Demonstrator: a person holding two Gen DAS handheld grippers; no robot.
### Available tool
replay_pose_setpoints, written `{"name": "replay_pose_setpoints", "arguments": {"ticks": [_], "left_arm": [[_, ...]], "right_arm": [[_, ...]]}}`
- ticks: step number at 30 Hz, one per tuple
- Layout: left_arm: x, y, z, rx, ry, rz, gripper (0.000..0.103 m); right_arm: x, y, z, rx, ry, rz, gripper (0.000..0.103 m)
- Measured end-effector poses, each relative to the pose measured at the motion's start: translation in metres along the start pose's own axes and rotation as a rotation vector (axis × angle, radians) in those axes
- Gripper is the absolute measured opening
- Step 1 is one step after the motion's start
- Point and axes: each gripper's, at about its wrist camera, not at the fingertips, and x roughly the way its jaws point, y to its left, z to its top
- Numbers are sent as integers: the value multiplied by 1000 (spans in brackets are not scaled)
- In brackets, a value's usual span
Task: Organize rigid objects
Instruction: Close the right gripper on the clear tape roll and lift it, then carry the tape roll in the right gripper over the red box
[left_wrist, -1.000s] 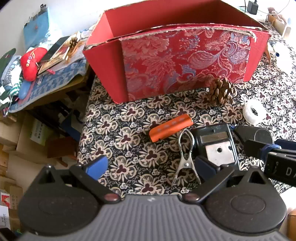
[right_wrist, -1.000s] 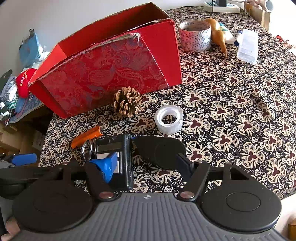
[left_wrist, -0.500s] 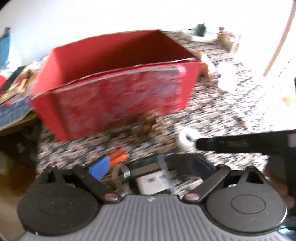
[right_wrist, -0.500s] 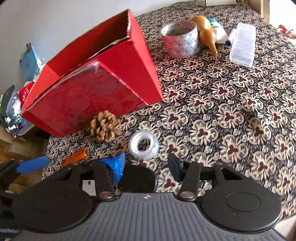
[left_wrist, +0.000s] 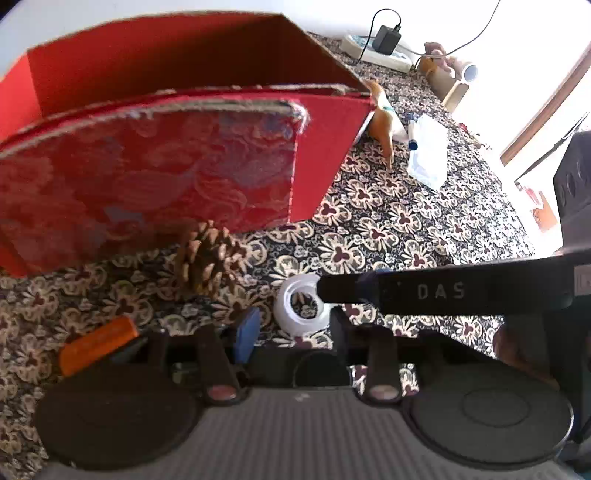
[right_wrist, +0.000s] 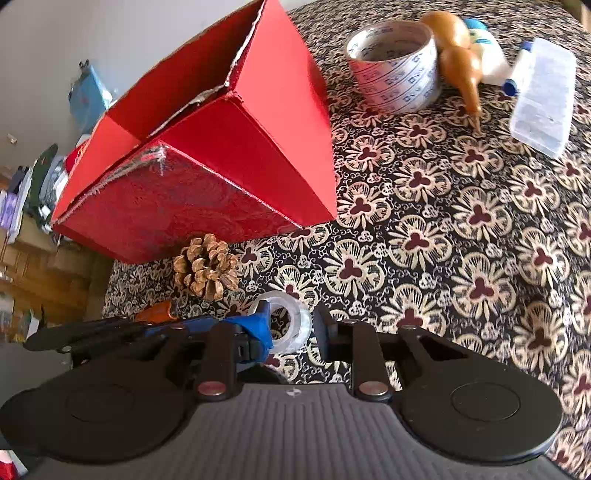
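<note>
- An open red cardboard box (left_wrist: 221, 173) with a brocade front stands on a floral-patterned tabletop (right_wrist: 461, 240); its floor is hidden, so I cannot tell whether anything is inside.
- The left gripper (left_wrist: 293, 330) has its fingers closing over a black object (left_wrist: 280, 363) too dark to identify. Contact is hidden.
- The right gripper (right_wrist: 291, 326) has its fingers closing, with a small clear tape roll (left_wrist: 286, 314) between them. Whether they press on it is unclear.
- Still loose on the tabletop are a brown pine cone (right_wrist: 207, 269), an orange bar (left_wrist: 98, 343), a large printed tape roll (right_wrist: 395, 74), a tan gourd (right_wrist: 461, 62) and a clear plastic case (right_wrist: 543, 96).
- The sorting looks barely begun.
</note>
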Motion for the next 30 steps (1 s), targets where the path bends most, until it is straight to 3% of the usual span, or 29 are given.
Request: {"name": "replay_pose_setpoints", "arguments": {"ticks": [1, 3, 5, 12, 16, 23, 30], "left_arm": [[4, -1, 1, -4, 5, -3, 32], [16, -2, 2, -8, 22, 4, 19], [23, -3, 4, -14, 32, 28, 16], [24, -2, 4, -47, 10, 50, 14], [29, -2, 2, -55, 0, 74, 19], [29, -1, 3, -72, -21, 66, 7], [26, -22, 10, -11, -55, 59, 5]], "right_arm": [[2, -1, 2, -7, 11, 1, 4], [6, -3, 5, -20, 35, 3, 3], [10, -4, 8, -32, 50, 12, 2], [22, -4, 17, -79, 88, 19, 1], [23, -3, 18, -96, 84, 25, 0], [22, -6, 19, -113, 87, 24, 0], [-5, -19, 19, -98, 38, 24, 0]]}}
